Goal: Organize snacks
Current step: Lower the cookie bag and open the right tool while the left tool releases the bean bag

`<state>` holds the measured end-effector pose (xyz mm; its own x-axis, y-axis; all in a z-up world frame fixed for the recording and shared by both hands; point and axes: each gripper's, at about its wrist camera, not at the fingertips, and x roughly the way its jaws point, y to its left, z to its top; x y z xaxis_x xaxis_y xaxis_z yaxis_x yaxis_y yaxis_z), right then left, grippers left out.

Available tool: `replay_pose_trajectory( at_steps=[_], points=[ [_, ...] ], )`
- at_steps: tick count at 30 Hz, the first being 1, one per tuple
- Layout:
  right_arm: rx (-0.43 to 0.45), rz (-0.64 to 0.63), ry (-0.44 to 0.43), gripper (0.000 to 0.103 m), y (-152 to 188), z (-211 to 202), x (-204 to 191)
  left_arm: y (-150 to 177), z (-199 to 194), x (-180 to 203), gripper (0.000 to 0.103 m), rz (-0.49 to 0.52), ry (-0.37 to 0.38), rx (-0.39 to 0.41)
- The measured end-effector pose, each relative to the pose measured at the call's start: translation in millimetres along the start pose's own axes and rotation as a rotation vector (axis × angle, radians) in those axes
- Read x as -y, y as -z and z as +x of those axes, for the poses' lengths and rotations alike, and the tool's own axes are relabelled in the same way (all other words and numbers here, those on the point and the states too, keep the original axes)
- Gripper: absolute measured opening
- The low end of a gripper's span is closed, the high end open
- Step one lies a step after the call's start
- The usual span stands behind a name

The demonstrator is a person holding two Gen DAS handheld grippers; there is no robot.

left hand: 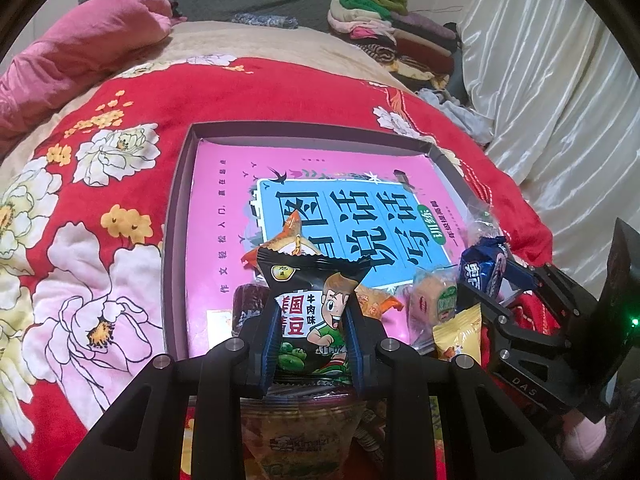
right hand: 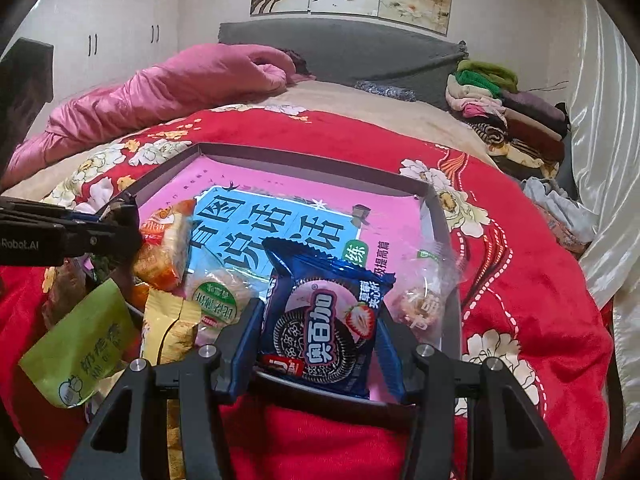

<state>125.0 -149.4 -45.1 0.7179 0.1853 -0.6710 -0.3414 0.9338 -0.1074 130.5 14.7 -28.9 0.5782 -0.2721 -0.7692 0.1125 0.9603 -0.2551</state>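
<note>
Far left in both wrist views, a crumpled pink quilt (left hand: pixel 80 36) lies on the bed, and a red bedspread printed with large white and yellow flowers (left hand: pixel 100 168) covers the lower left of the frame. At centre a shallow dark cardboard box tray (left hand: pixel 176 216) rests on the bedspread, its floor covered by a pink book with a blue title panel (left hand: pixel 224 208).

In the left wrist view, lower centre, the left gripper (left hand: pixel 310 334) has its blue-padded fingers (left hand: pixel 266 340) drawn narrow, clamped on a black snack packet with a cartoon boy in green (left hand: pixel 316 308), held upright over the near edge of the tray. Behind it stands an orange wrapped snack (left hand: pixel 294 228). To its right lie a round clear-wrapped cake with a green label (left hand: pixel 434 300) and a small yellow packet (left hand: pixel 460 332).

In the right wrist view, a light green pouch (right hand: pixel 80 344) sits at lower left. At centre the right gripper (right hand: pixel 316 340) has its fingers (right hand: pixel 246 340) part-way apart, gripping the sides of a blue packet of strawberry sandwich cookies (right hand: pixel 320 320) over the tray's near edge. Just right lies a clear-wrapped pastry (right hand: pixel 424 300) inside the tray. A stack of folded clothes (right hand: pixel 512 120) sits at upper right.
</note>
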Motion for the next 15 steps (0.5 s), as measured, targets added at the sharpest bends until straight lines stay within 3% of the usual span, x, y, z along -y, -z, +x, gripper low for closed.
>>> replay_pose_trajectory(
  at_steps=[15],
  points=[
    [-0.013, 0.099, -0.073, 0.053, 3, -4, 17, 0, -2, 1, 0.034, 0.002, 0.006, -0.006]
  ],
)
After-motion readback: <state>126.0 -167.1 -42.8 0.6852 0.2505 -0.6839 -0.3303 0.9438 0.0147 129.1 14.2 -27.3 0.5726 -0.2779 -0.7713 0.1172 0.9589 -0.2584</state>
